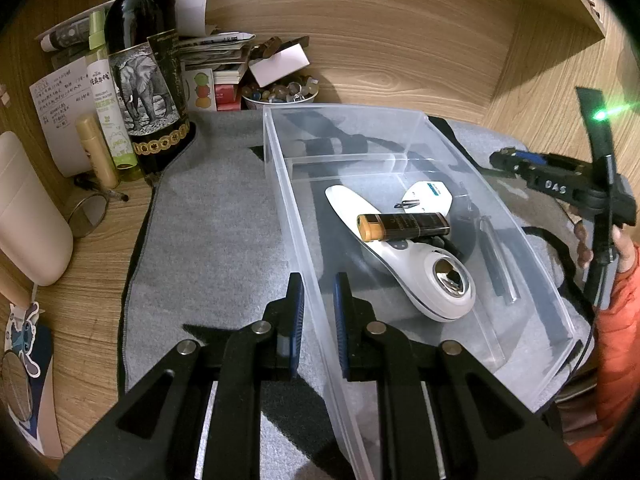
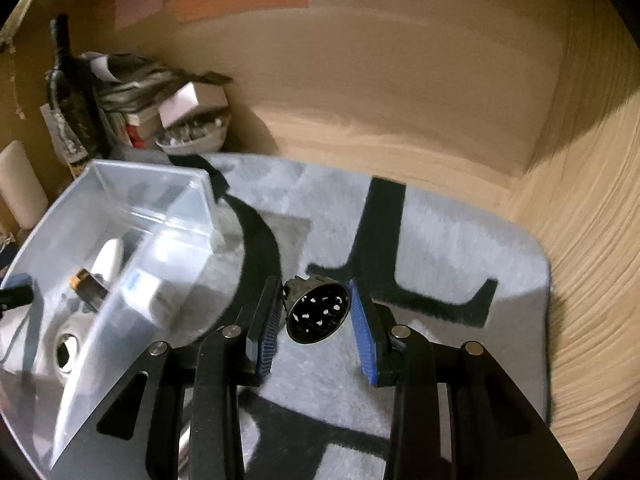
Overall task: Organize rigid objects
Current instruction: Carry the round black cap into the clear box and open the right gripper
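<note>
Two grippers work over a grey mat [image 1: 208, 216] on a wooden desk [image 1: 92, 280]. At far left in the left wrist view stand a cream container [image 1: 28, 216], a slim gold tube [image 1: 96, 152], a green-capped spray bottle [image 1: 108, 96] and a dark wine bottle [image 1: 148, 80] with an elephant label; behind them lies a bowl of polished stones [image 1: 280, 92]. The left gripper [image 1: 318, 312] straddles the near left wall of the clear plastic bin [image 1: 276, 168], one finger outside and one inside, pinching that wall. Inside the bin lie a white handheld device [image 1: 424, 276] with a round silver head, a brown-and-gold tube [image 1: 400, 226] resting across it, a small white tag-like item [image 1: 432, 194] beyond, and a clear tube [image 1: 496, 256] along the right wall. Further right, the right gripper [image 2: 316, 312] is clamped on a small round black object [image 2: 318, 314] with white flecks on its face, held above the mat just right of the bin [image 2: 168, 248]; this view is motion-blurred.
</note>
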Demonstrator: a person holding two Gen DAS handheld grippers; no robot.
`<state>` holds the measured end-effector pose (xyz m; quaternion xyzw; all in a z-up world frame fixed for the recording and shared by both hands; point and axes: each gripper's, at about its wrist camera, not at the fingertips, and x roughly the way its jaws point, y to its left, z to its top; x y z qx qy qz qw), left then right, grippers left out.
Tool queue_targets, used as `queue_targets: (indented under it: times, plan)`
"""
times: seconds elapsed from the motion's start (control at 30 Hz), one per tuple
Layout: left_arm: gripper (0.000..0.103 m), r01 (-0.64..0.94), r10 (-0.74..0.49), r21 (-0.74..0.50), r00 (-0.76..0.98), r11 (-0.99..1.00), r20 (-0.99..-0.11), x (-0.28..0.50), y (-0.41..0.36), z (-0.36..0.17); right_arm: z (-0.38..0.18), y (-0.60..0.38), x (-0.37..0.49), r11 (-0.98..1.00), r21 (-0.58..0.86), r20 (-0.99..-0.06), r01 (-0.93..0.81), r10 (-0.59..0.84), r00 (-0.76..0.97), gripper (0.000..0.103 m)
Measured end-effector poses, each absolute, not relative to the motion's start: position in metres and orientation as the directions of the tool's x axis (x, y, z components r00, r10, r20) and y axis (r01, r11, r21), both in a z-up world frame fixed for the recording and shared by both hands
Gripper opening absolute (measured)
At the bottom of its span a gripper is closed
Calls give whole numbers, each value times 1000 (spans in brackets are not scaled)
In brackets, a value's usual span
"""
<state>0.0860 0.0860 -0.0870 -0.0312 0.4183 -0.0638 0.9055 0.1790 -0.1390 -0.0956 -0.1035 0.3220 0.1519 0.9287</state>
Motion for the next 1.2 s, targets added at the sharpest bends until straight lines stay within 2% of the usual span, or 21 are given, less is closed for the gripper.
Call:
queue_targets:
  times: [0.4, 0.67, 1.2]
  plan:
    - [14, 89, -141, -110, 642, 990, -754, 86, 86, -87, -52, -109, 141, 902, -130, -511, -412, 295, 807, 31]
    - [14, 89, -141, -110, 642, 990, -754, 86, 86, -87, -38, -88, 122, 872, -152, -472, -466, 350, 809, 31]
    - [14, 88, -142, -112, 643, 990, -753, 87, 84, -87, -76, -33, 107, 782, -147, -597, -605, 418, 685, 31]
